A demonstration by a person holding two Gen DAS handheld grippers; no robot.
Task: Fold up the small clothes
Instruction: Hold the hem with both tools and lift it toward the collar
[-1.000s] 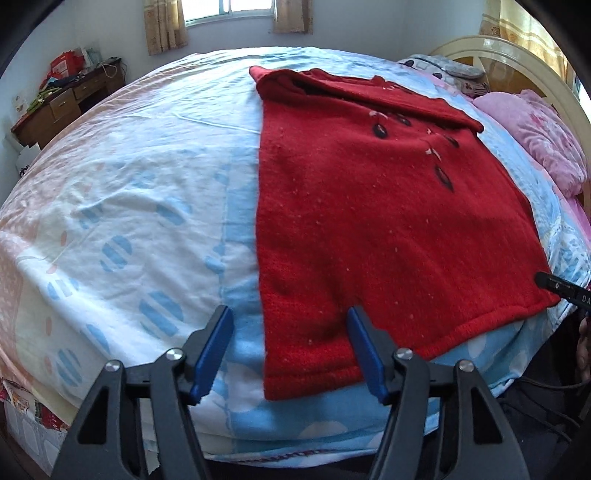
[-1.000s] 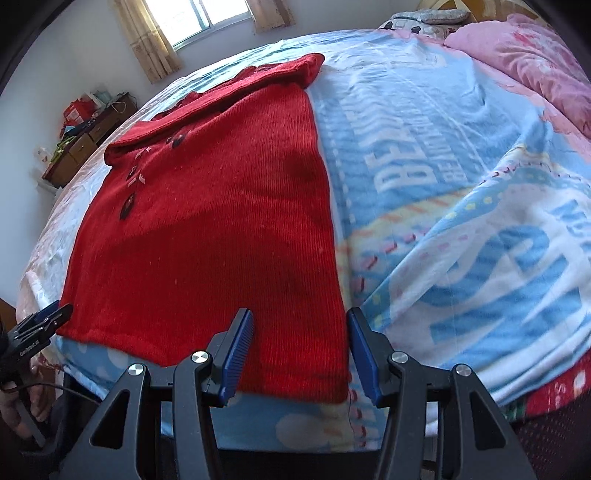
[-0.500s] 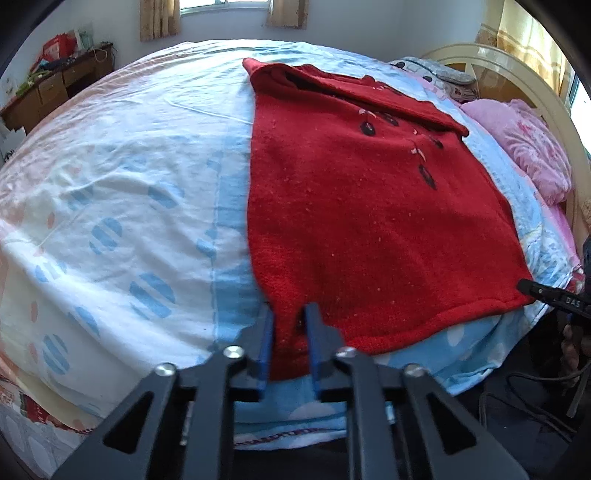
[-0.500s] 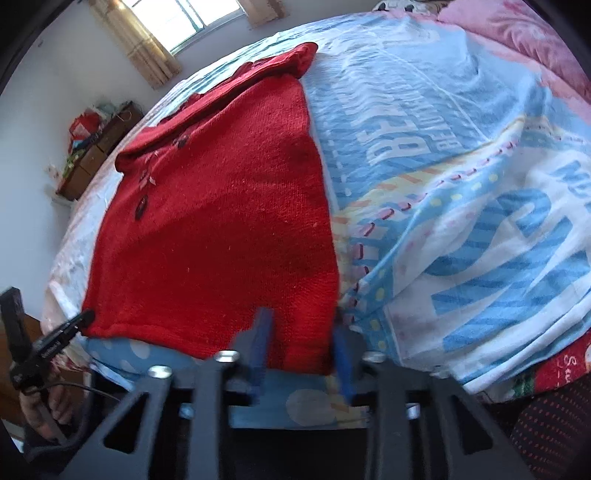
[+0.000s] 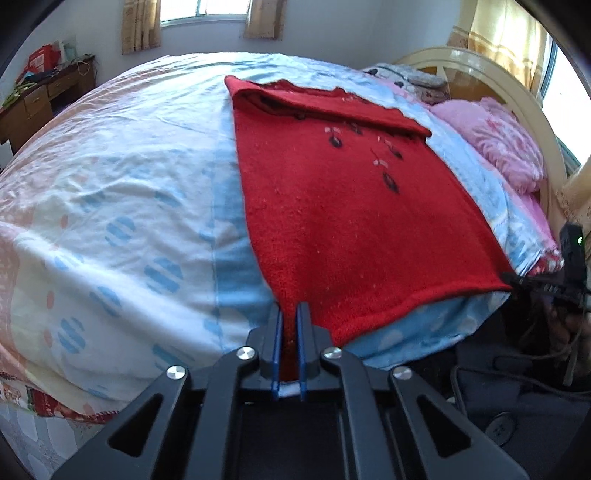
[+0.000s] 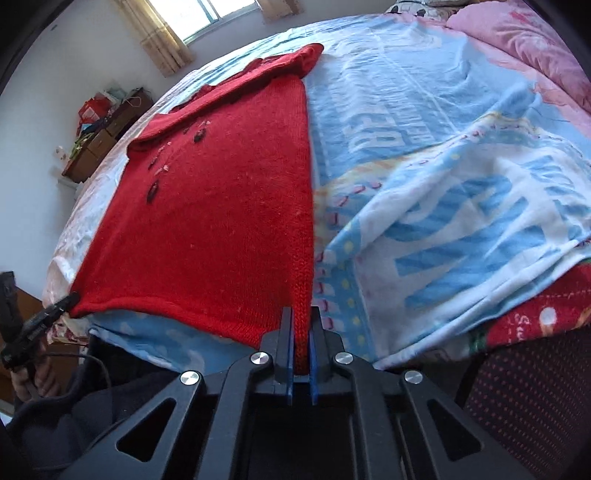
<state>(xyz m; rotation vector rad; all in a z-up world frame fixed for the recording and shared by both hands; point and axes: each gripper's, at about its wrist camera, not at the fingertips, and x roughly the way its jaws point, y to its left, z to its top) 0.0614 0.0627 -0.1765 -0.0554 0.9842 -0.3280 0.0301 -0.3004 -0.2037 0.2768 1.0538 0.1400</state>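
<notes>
A red knit sweater [image 5: 351, 206] with small dark flower marks lies flat on the bed, sleeves folded across its far end. My left gripper [image 5: 289, 314] is shut on the near left corner of its hem. My right gripper [image 6: 302, 317] is shut on the near right corner of the hem; the sweater [image 6: 221, 206] stretches away from it. Both corners are raised slightly off the sheet. The right gripper also shows at the far right of the left wrist view [image 5: 543, 284], and the left gripper at the far left of the right wrist view [image 6: 55, 310].
The bed has a blue and white printed sheet [image 5: 110, 221]. A pink pillow [image 5: 502, 144] and a cream headboard [image 5: 480, 70] are at the right. A wooden desk [image 5: 40, 103] with clutter stands by the far wall under a curtained window [image 5: 203, 7].
Both grippers went from open beside the hem corners to shut on them. The hem corners are now pinched and lifted a little.
</notes>
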